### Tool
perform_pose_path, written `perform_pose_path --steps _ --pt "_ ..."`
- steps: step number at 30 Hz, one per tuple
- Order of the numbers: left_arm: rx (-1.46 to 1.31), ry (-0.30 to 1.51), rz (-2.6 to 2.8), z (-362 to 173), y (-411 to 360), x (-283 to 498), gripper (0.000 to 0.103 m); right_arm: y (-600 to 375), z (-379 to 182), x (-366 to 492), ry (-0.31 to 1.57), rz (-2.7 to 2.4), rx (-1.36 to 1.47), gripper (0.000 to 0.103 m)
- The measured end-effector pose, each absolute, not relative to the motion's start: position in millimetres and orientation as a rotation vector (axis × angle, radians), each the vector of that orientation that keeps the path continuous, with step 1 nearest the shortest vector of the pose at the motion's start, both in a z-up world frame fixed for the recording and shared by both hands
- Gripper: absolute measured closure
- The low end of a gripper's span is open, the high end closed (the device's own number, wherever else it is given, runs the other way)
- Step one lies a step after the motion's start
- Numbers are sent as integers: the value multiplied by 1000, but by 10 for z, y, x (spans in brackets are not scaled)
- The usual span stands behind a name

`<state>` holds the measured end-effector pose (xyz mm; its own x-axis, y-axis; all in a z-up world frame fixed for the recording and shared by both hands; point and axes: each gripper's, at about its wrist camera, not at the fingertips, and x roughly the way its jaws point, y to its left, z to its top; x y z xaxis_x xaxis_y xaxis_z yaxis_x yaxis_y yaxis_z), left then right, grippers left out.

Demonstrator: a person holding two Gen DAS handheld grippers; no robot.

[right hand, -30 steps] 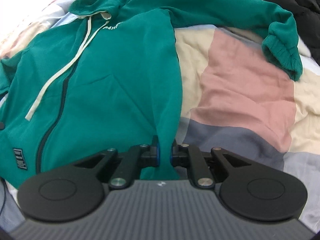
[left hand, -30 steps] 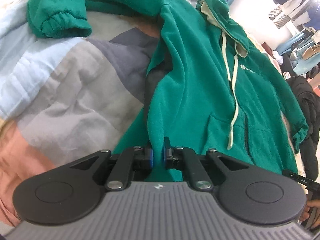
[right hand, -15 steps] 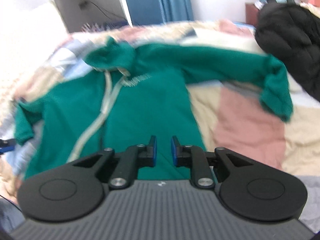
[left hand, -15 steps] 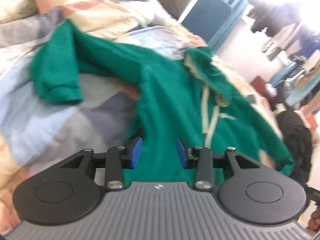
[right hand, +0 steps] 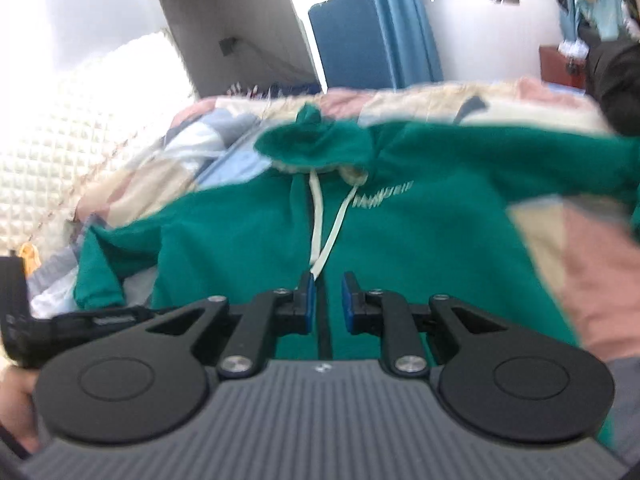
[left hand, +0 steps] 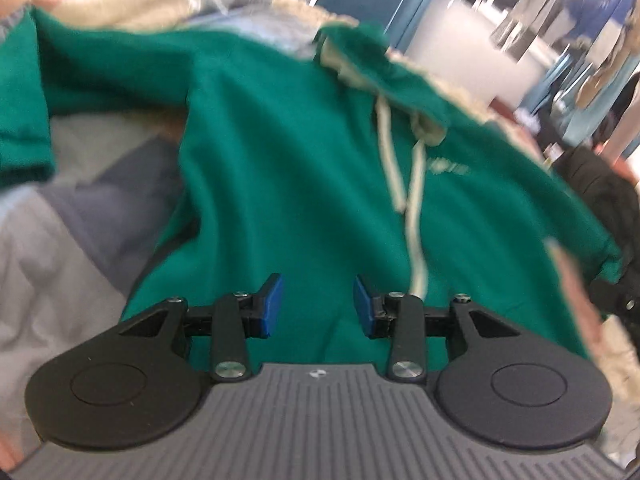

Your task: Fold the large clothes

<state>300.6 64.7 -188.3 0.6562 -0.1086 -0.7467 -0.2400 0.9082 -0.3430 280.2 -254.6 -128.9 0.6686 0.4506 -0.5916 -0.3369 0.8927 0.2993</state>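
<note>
In the left wrist view, the left hand-held gripper [left hand: 316, 304] fills the bottom of the frame, its blue pads [left hand: 270, 306] spread well apart with nothing between them. Just past the fingertips lies the green hoodie [left hand: 288, 168], front side up, covering the centre of the frame. Its pale drawstrings [left hand: 414, 208] run down from the neck toward the lower right of centre. One sleeve [left hand: 24, 120] reaches out to the left edge of the frame, and the hood [left hand: 372, 68] lies crumpled at upper centre. The hoodie rests on a patchwork quilt [left hand: 60, 248] of grey, blue and pink blocks, which shows at lower left. A black garment [left hand: 604, 200] sits at the right edge, beyond the hoodie's other sleeve. The view is blurred.

In the right wrist view, the right hand-held gripper [right hand: 325, 304] sits at bottom centre, its pads [right hand: 307, 300] parted by a narrow gap and gripping nothing; the hoodie's dark zip line [right hand: 324, 336] shows through that gap. The hoodie [right hand: 440, 248] spreads across the middle of the frame, with the drawstrings [right hand: 320, 232] coming down to a point just above the fingertips. A sleeve cuff [right hand: 96, 276] lies at centre left, and beneath it, at lower left, part of the other black gripper [right hand: 24, 320] is in view with fingers of the person's hand [right hand: 16, 400] around it. Pink and cream quilt [right hand: 592, 280] blocks fill the right side. Farther back, at upper centre, stand a blue panel [right hand: 352, 44] and a blue curtain [right hand: 400, 12].
</note>
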Motion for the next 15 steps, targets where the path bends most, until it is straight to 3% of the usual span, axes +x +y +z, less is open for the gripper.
perform_pose_path --steps 1,2,3,15 --pt "-425 870 78 -1959 654 3033 59 -2521 -1386 2818 719 463 167 78" --pt "-407 876 79 -2007 643 3047 59 -2503 -1492 2860 739 466 161 61" --pt "-390 878 80 -2055 656 3072 59 -2494 -1565 2879 752 461 166 51" --pt "-325 937 110 -2367 610 3386 59 -2337 -2410 3276 871 397 89 52"
